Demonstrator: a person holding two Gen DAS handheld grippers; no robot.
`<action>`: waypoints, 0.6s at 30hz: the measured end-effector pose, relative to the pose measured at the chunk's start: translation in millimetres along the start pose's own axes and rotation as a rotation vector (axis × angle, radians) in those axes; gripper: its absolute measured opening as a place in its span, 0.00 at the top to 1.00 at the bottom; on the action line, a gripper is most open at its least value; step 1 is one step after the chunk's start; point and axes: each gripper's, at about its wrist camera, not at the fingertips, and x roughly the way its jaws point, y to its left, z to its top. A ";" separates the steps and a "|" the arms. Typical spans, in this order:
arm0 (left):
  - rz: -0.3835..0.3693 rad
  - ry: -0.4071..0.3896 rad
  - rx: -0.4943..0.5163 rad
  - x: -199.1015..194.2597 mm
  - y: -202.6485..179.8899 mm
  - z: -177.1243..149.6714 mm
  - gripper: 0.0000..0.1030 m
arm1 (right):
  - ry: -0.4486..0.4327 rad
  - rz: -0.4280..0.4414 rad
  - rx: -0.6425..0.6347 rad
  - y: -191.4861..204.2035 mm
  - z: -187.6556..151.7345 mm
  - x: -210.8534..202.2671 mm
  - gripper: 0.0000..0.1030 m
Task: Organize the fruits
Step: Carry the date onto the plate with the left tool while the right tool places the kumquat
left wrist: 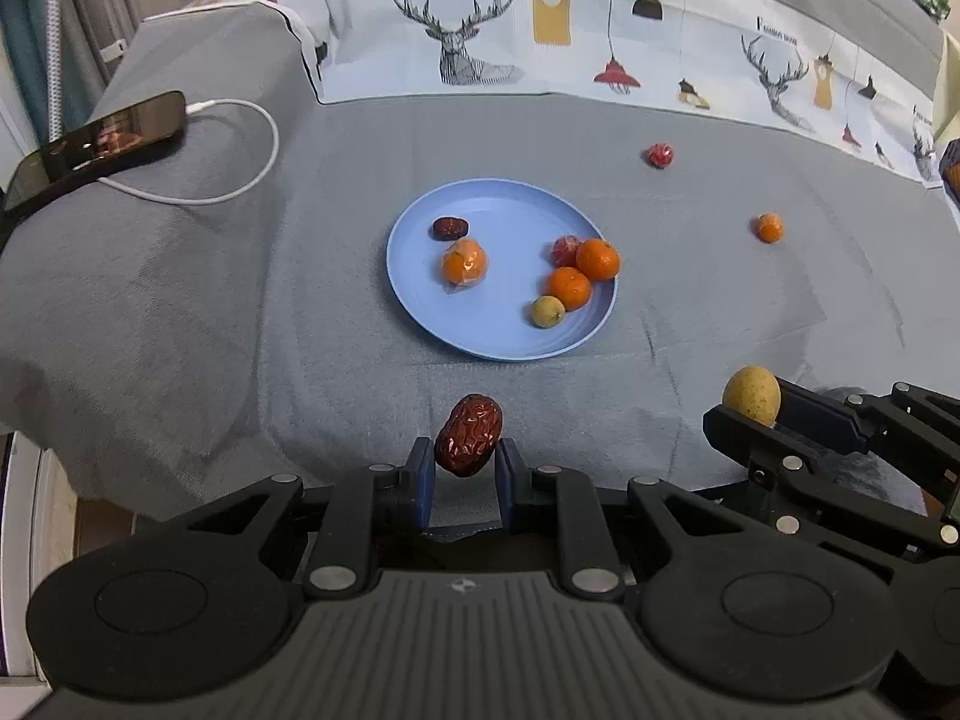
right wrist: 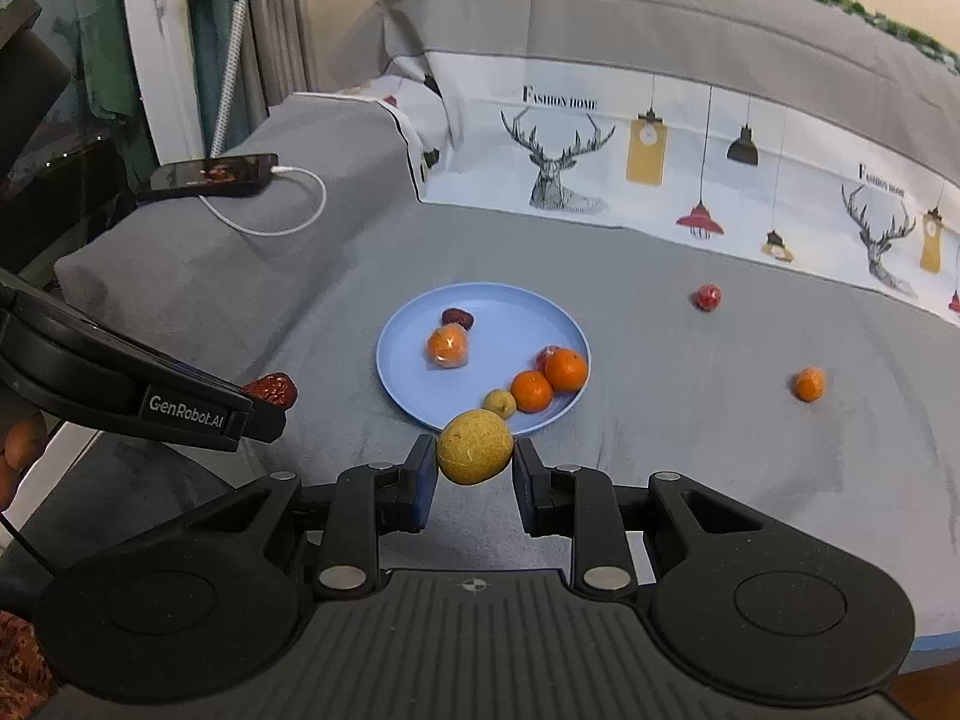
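Observation:
My left gripper (left wrist: 465, 461) is shut on a wrinkled red date (left wrist: 468, 434), held above the grey cloth in front of the blue plate (left wrist: 516, 204). My right gripper (right wrist: 474, 468) is shut on a round yellow-brown fruit (right wrist: 474, 446), just short of the plate's (right wrist: 510, 306) near rim. The plate holds a dark date (left wrist: 449, 228), a wrapped orange (left wrist: 464, 261), two oranges (left wrist: 585, 273), a red wrapped fruit (left wrist: 564, 249) and a small yellow fruit (left wrist: 547, 311). The left gripper and its date (right wrist: 273, 389) show at the left of the right wrist view.
A red wrapped fruit (left wrist: 660, 155) and a small orange (left wrist: 770, 227) lie loose on the grey cloth right of the plate. A phone (left wrist: 96, 144) with a white cable (left wrist: 240, 180) lies at the left. A printed pillow (left wrist: 540, 30) runs along the back.

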 end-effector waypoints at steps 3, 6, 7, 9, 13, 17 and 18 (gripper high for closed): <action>-0.002 0.016 0.004 13.1 2.1 10.8 0.78 | 0.017 0.000 -0.004 -3.4 4.8 13.7 0.73; -0.003 0.025 0.006 28.0 4.1 25.7 0.78 | 0.026 -0.001 -0.007 -7.5 12.9 30.9 0.73; -0.003 0.028 0.006 33.1 4.7 31.2 0.78 | 0.028 -0.002 -0.007 -9.5 16.2 37.9 0.73; -0.007 0.036 0.007 43.8 6.0 42.4 0.78 | 0.036 -0.004 0.000 -13.9 21.8 50.6 0.73; -0.027 0.060 0.014 70.0 7.0 66.4 0.77 | 0.057 -0.005 0.004 -19.5 34.9 82.1 0.73; -0.028 0.076 0.029 98.7 4.0 87.3 0.78 | 0.069 -0.011 -0.009 -23.0 44.7 111.1 0.73; -0.031 0.081 0.029 105.9 3.7 91.8 0.78 | 0.073 -0.014 -0.013 -24.2 47.0 119.8 0.73</action>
